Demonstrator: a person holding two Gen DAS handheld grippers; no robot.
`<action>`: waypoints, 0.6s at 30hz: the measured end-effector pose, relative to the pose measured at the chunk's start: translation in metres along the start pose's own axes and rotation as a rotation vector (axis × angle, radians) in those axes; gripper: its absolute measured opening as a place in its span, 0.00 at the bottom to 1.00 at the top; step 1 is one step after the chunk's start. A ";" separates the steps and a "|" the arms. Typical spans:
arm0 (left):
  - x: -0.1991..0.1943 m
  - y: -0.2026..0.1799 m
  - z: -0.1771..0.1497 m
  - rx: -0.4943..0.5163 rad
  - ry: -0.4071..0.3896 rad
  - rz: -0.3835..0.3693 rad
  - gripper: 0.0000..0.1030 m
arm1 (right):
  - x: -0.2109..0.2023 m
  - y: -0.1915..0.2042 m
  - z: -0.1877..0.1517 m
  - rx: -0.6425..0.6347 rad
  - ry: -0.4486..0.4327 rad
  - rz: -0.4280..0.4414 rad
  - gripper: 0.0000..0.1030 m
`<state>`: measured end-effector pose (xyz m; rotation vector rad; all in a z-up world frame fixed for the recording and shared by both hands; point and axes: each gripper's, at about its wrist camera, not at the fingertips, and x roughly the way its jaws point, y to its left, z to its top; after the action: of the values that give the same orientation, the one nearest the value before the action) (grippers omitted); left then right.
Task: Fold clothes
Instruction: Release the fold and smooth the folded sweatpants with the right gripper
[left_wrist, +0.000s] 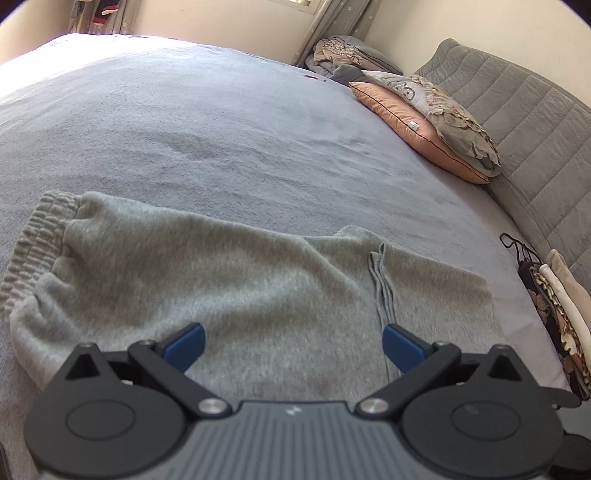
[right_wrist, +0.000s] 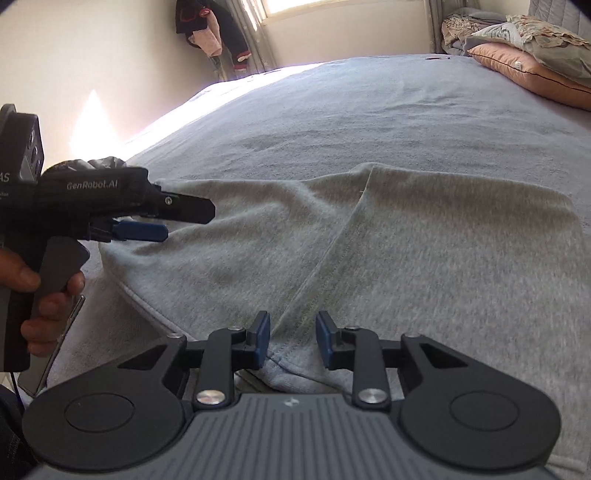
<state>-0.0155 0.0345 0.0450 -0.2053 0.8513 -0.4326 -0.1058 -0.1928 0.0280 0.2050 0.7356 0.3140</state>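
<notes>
Sweatpants (left_wrist: 240, 295), grey, lying flat across a grey bedspread (left_wrist: 221, 122), partly folded, elastic waistband (left_wrist: 37, 243) at the left in the left wrist view. Left gripper (left_wrist: 293, 347) above the cloth, jaws spread wide, nothing between them. Right gripper (right_wrist: 293, 339) low over a folded edge, jaws parted, blue pads clear of the fabric. Beyond: pink pillow (left_wrist: 410, 125) under a ruffled cushion (left_wrist: 454, 122), against a quilted headboard (left_wrist: 535, 122). Stack of folded garments (left_wrist: 557, 314) at the bed's right edge. Hand (right_wrist: 40, 291) gripping the left tool's handle.

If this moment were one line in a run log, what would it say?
step: folding | item: grey pants flat, partly folded on bed | left tool: open, empty | right tool: open, empty, over pants
</notes>
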 end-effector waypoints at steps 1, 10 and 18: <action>-0.001 -0.006 -0.003 0.023 -0.004 0.002 1.00 | -0.014 -0.008 0.007 -0.007 -0.047 -0.016 0.29; -0.013 -0.090 -0.039 0.284 -0.081 -0.144 1.00 | -0.057 -0.114 0.008 0.184 0.015 -0.205 0.32; 0.004 -0.119 -0.065 0.399 -0.054 -0.285 1.00 | -0.040 -0.110 -0.016 0.096 0.133 -0.185 0.32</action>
<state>-0.0970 -0.0739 0.0414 0.0322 0.6678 -0.8491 -0.1217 -0.3080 0.0087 0.2060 0.8954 0.1167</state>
